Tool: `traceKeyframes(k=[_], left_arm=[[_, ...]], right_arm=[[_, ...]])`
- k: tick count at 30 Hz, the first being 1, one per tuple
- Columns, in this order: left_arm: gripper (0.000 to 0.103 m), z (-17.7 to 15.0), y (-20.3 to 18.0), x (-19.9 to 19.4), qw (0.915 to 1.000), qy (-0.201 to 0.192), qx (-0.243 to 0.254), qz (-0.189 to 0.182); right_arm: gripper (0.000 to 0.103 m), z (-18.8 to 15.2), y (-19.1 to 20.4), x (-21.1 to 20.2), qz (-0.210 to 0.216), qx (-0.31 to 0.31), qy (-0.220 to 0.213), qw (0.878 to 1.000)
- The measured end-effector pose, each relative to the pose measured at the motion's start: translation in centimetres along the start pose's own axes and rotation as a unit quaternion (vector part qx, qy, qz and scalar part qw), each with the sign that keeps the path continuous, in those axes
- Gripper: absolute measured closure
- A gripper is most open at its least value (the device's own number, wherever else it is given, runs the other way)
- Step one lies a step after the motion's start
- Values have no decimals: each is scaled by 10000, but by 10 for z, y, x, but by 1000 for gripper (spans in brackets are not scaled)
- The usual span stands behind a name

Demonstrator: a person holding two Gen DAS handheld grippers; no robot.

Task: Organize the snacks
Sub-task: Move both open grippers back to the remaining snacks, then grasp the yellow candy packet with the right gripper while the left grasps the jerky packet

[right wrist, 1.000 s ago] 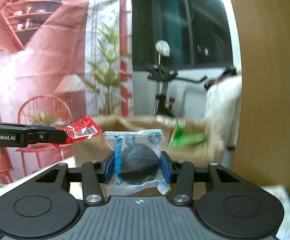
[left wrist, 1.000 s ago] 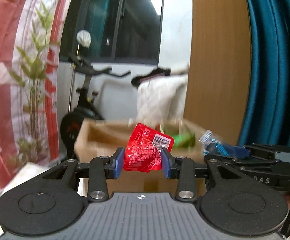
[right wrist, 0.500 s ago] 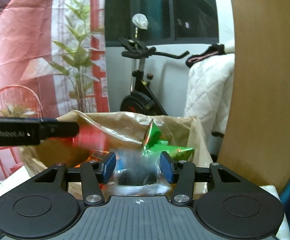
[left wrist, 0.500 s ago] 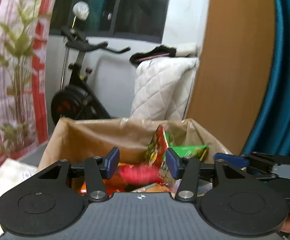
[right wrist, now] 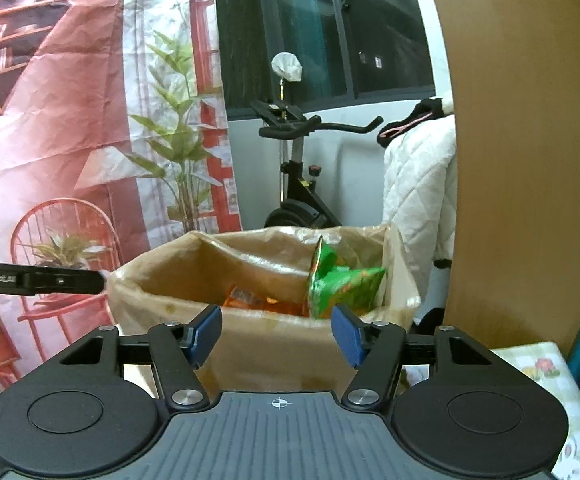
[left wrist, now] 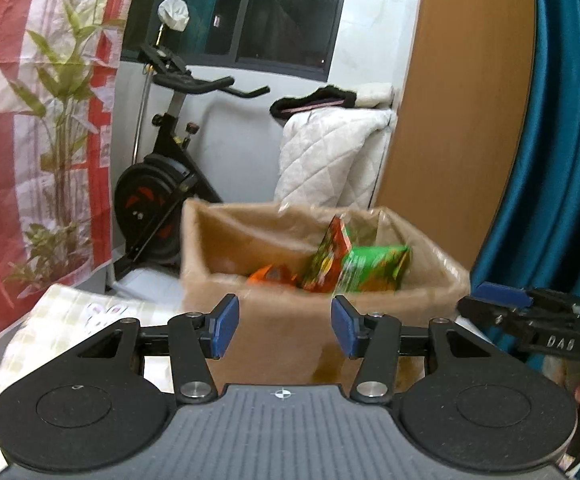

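A cardboard box (left wrist: 273, 320) lined with brown plastic stands in front of both grippers; it also shows in the right wrist view (right wrist: 257, 344). Inside it are a green snack bag (left wrist: 374, 268), a red-green bag (left wrist: 328, 258) and an orange packet (left wrist: 271, 274). The green bag (right wrist: 344, 288) and orange packets (right wrist: 245, 296) show in the right wrist view too. My left gripper (left wrist: 283, 330) is open and empty, just short of the box's near wall. My right gripper (right wrist: 275, 334) is open and empty, at the same near wall. The right gripper also appears at the right edge of the left wrist view (left wrist: 502, 304).
An exercise bike (left wrist: 157, 184) and a white quilted cover (left wrist: 330, 156) stand behind the box. A wooden panel (left wrist: 450, 120) and teal curtain (left wrist: 562, 140) are at the right. A red printed backdrop (right wrist: 69, 140) hangs at the left. A patterned tablecloth (left wrist: 57, 320) covers the table.
Both grippers opened over the box: the red packet left the left gripper and the clear packet with a dark round snack left the right one. Both then drew back toward me.
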State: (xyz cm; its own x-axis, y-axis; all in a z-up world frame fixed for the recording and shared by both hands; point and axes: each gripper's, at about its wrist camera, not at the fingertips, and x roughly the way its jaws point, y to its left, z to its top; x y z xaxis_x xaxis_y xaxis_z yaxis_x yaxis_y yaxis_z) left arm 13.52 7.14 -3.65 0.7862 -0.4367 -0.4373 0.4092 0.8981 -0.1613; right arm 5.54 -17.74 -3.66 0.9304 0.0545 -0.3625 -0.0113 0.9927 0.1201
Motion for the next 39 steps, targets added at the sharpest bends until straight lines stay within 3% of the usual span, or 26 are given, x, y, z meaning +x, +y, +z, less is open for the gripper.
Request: traceKeyframes(k=[5,14,25,39], left_arm=[[50,-24,14,-6,9996,264,21,112],[50,-53,48,0,9967,664,-375,285],[51,-76,100,2,9912,892,-680,708],[51,-97,122,32,9840,1217,-1074,736]], right_arm=[[45,-28,6,-9,106,157,134,9997],[54,-77,32,13,385,23,848,9957],[61,-112,81,77,789,-299,1523,9847],[62,-140,111,164,986,-1296,2426,9564]])
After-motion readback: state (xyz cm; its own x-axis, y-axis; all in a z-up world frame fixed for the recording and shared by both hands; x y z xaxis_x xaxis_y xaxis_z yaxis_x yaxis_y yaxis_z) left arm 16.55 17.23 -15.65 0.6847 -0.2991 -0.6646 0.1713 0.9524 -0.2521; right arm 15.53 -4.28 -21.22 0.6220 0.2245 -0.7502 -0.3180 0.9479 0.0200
